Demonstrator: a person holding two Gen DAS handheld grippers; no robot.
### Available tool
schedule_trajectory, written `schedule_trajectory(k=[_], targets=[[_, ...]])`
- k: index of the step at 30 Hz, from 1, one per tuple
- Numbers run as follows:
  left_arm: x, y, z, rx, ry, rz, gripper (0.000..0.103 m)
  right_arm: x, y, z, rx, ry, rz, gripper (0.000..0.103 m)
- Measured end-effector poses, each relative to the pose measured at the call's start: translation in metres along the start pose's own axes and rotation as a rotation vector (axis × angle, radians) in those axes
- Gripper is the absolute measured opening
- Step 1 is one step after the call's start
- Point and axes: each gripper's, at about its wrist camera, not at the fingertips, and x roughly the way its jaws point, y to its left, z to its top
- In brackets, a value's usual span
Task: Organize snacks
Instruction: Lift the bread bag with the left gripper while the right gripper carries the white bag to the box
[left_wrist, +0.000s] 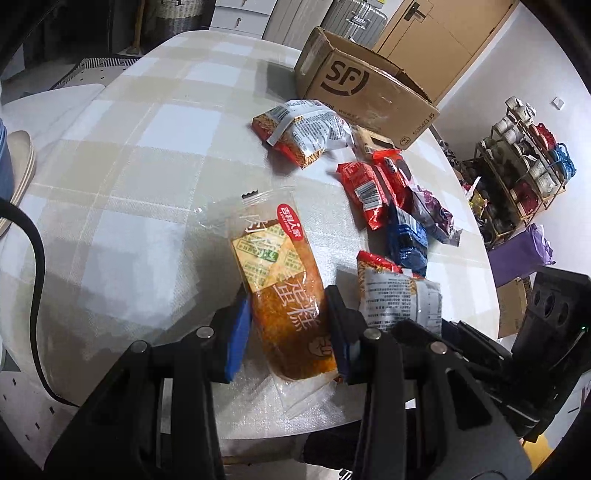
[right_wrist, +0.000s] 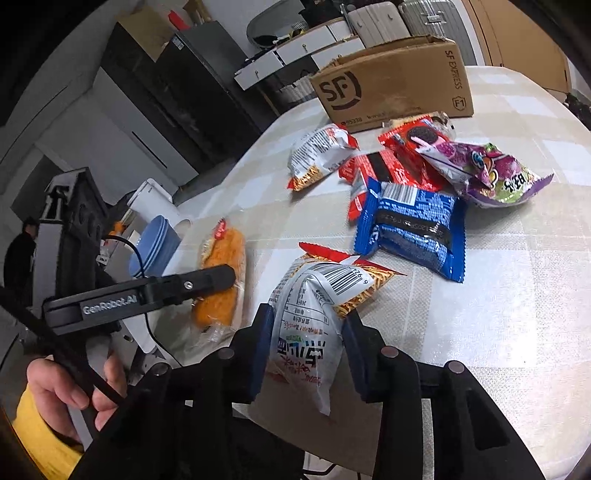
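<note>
Snacks lie on a checked counter (left_wrist: 147, 155), most of them in a loose heap toward its far right side, in front of a cardboard box (left_wrist: 365, 88) that stands at the far edge.

The left claw (left_wrist: 291, 325) pinches a cake pack (left_wrist: 280, 288) near the near edge; both blue pads press on the pack's long sides, and its clear far end points to the middle of the counter. The right claw (right_wrist: 306, 343) pinches a noodle bag (right_wrist: 314, 317) in the same way, also close to the near edge, with the bag's barcode end pointing away. In the right wrist view the cake pack (right_wrist: 221, 273) is just left of the noodle bag, with a strip of bare cloth between them, and the person's left hand (right_wrist: 70, 391) holds the left claw's handle beyond the counter's left edge.

Behind the noodle bag, a blue pack (right_wrist: 413, 229) lies apart from it by a small gap. Farther back, red packs (right_wrist: 406, 151) and a purple bag (right_wrist: 487, 173) overlap, and a second noodle bag (right_wrist: 317, 155) lies to their left, near the box.

The left half of the counter, from the cake pack to the far left edge, carries nothing in the left wrist view. The right part beside the blue pack is also bare cloth up to the right edge.
</note>
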Motion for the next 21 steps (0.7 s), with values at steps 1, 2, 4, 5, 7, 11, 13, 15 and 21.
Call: schedule_trajectory(k=[1,2,4,5,7,11,13,15,21], targets=[[0.0,0.0,0.0,0.002,0.001,0.0,0.036,-0.001,0.001,0.001,0.0,-0.003,0.004,0.037],[0.0,0.0,0.0,0.003,0.003,-0.001,0.036,-0.004,0.002,0.002,0.001,-0.011,0.017,0.037],[0.0,0.0,0.001,0.004,0.003,-0.004,0.035,-0.007,0.004,0.003,0.001,-0.022,0.022,0.037],[-0.001,0.0,0.001,0.004,0.002,-0.005,0.036,-0.009,0.004,0.003,0.003,-0.028,0.029,0.036],[-0.004,0.0,0.002,0.004,-0.001,-0.008,0.036,-0.013,0.006,0.005,0.001,-0.04,0.033,0.036],[-0.012,-0.003,0.004,0.007,-0.01,-0.018,0.035,-0.031,0.01,0.015,-0.009,-0.08,0.044,0.036],[-0.016,-0.006,0.007,0.013,-0.012,-0.025,0.035,-0.04,0.011,0.021,-0.014,-0.1,0.044,0.036],[-0.022,-0.011,0.01,0.022,-0.022,-0.028,0.035,-0.05,0.012,0.029,-0.013,-0.122,0.04,0.036],[-0.037,-0.032,0.038,0.077,-0.031,-0.031,0.036,-0.072,0.009,0.058,-0.014,-0.162,0.027,0.036]])
